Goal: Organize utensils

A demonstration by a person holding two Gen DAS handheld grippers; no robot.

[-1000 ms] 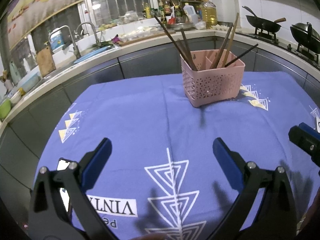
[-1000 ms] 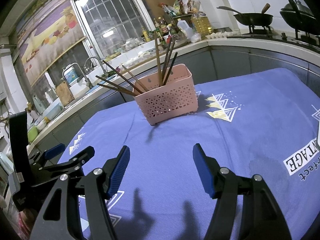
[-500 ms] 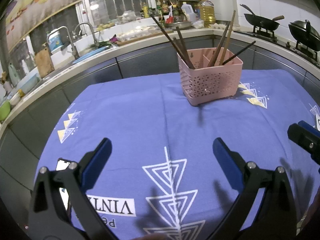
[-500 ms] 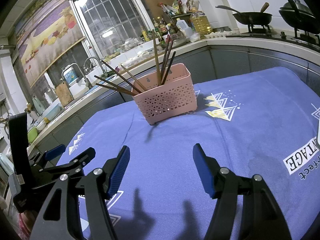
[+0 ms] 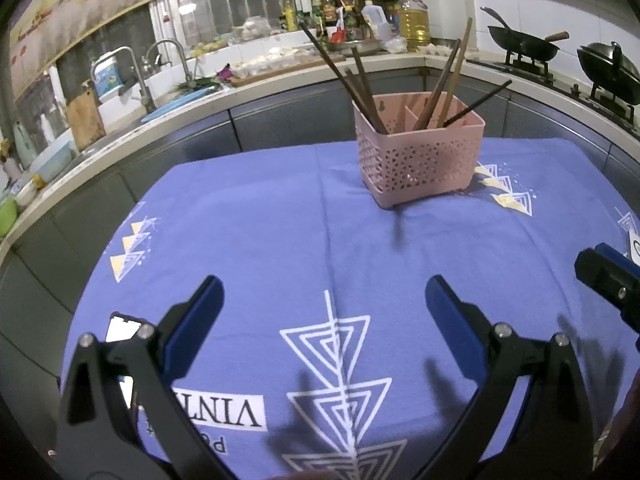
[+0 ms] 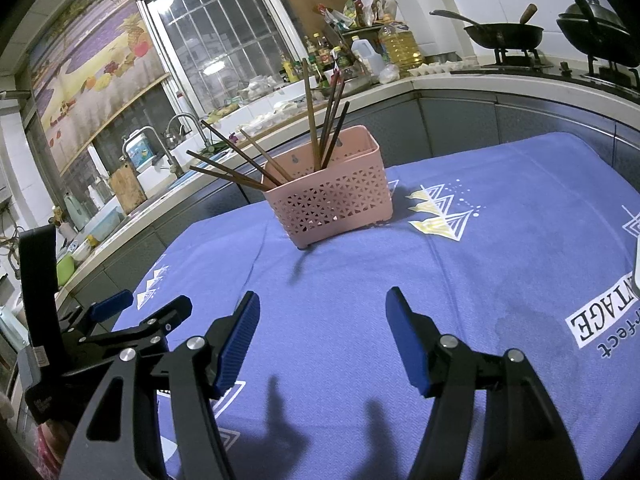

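Observation:
A pink perforated utensil basket [image 5: 420, 160] stands on the far middle of the blue tablecloth [image 5: 280, 240]. It holds several dark and wooden chopsticks [image 5: 360, 80], some in its left compartment, some in its right. The basket also shows in the right wrist view [image 6: 332, 204] with the chopsticks [image 6: 320, 128] fanned out. My left gripper [image 5: 324, 312] is open and empty, low over the near cloth. My right gripper [image 6: 320, 324] is open and empty, also near the front edge. The left gripper shows at the left of the right wrist view [image 6: 132, 320].
A grey counter [image 5: 200, 100] curves around behind the table, with a sink and tap [image 5: 168, 60], bottles [image 5: 412, 16] and woks on a stove [image 5: 520, 44]. A small white card [image 5: 120, 326] lies on the cloth by my left finger.
Both grippers stay open and empty. The views have shifted only slightly; the basket appears a touch lower and nearer in the left wrist view.

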